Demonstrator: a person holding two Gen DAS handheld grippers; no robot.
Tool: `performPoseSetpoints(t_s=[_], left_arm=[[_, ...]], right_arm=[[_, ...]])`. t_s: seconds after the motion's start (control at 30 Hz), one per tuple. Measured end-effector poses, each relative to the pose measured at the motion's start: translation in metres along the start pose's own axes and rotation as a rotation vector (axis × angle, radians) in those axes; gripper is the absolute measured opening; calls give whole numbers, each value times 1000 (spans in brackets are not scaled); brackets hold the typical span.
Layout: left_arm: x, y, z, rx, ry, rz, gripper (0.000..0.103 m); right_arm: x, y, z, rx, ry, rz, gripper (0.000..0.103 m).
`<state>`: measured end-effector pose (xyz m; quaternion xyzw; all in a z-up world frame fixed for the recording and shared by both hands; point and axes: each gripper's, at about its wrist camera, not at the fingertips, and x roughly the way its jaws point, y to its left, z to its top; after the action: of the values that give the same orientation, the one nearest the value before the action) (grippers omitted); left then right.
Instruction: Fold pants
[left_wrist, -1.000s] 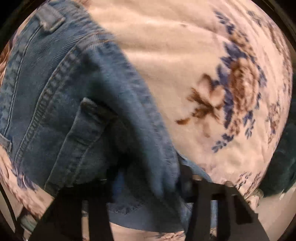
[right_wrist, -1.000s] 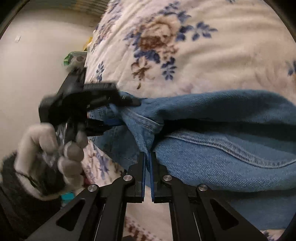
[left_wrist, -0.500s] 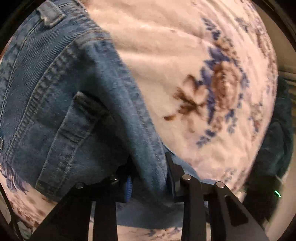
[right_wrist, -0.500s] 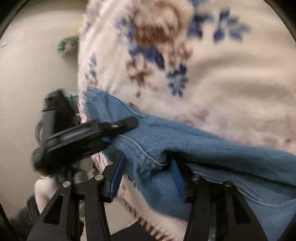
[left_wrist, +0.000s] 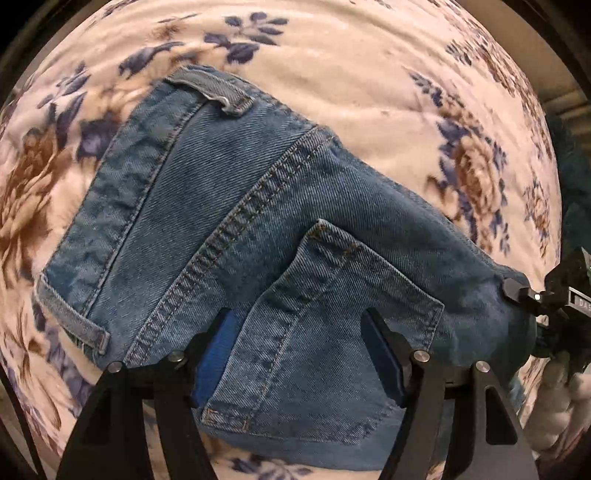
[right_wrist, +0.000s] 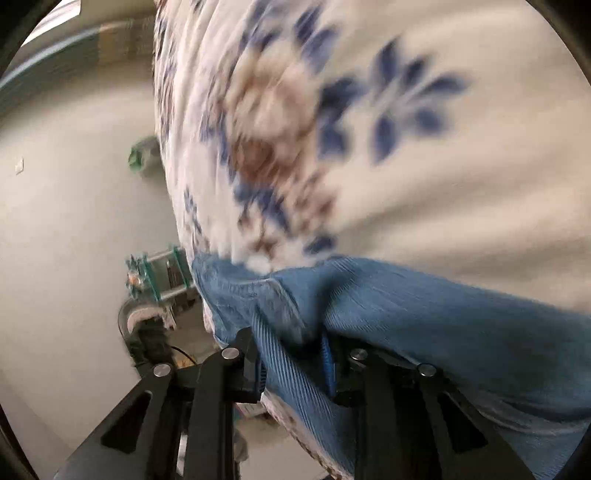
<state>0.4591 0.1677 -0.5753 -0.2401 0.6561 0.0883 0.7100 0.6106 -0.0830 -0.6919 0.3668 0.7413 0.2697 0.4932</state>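
The blue denim pants (left_wrist: 258, 229) lie folded on a floral blanket (left_wrist: 351, 74), waistband and belt loops at the left, a back pocket near the middle. My left gripper (left_wrist: 299, 339) is open, its jaws wide apart above the pocket, holding nothing. My right gripper shows at the right edge of the left wrist view (left_wrist: 532, 299), at the denim's corner. In the right wrist view my right gripper (right_wrist: 291, 354) has its jaws apart with a bunch of denim (right_wrist: 406, 314) between them; the view is blurred.
The blanket's edge (right_wrist: 177, 177) drops to a pale floor (right_wrist: 74, 221) at the left of the right wrist view. A small green item (right_wrist: 142, 155) and a green-framed device (right_wrist: 159, 273) sit on the floor beside it. Dark teal cloth (left_wrist: 572, 177) lies at the right.
My left gripper has opened, let go of the denim and drawn back, so the pants lie flat. My right gripper has narrowed around the denim fold and swung toward the blanket's edge.
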Motion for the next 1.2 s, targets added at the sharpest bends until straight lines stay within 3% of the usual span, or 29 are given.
performPoseSetpoints(t_s=[0.1, 0.23, 0.33, 0.47, 0.57, 0.7, 0.77, 0.83, 0.9, 0.93, 0.97, 1.0, 1.1, 1.2], left_arm=[[5, -9, -1, 41, -1, 35, 68], [10, -18, -3, 76, -3, 60, 68], [19, -30, -3, 110, 5, 60, 68], [24, -36, -3, 131, 9, 67, 68], [17, -26, -4, 109, 12, 63, 68], [-1, -32, -5, 65, 4, 28, 68], [-14, -42, -4, 72, -37, 13, 68], [-21, -55, -1, 82, -69, -13, 68], [-20, -70, 5, 107, -78, -27, 68], [-16, -79, 9, 120, -78, -27, 68], [-13, -86, 12, 126, -78, -31, 68], [-8, -95, 17, 137, -83, -37, 68], [5, -112, 28, 193, -84, -22, 68], [17, -127, 31, 233, -71, 8, 68]], right_arm=[[12, -10, 3, 34, 87, 8, 27], [36, -10, 6, 4, 170, -49, 29], [18, -1, 22, -13, 93, -101, 15], [-16, 2, 38, -65, 32, -191, 14], [-63, 2, 47, -73, -76, -290, 14], [-79, 27, 30, -197, -53, -381, 16], [-73, 42, 13, -285, -17, -447, 28], [-62, 49, -3, -362, 17, -496, 51], [-52, 40, -9, -370, 54, -517, 52], [-47, 34, -14, -364, 60, -529, 47], [-46, 29, -16, -368, 43, -543, 36], [-45, 26, -17, -359, 24, -556, 8], [-50, 14, -12, -302, -80, -559, 7], [-43, 10, -12, -308, -53, -581, 8]])
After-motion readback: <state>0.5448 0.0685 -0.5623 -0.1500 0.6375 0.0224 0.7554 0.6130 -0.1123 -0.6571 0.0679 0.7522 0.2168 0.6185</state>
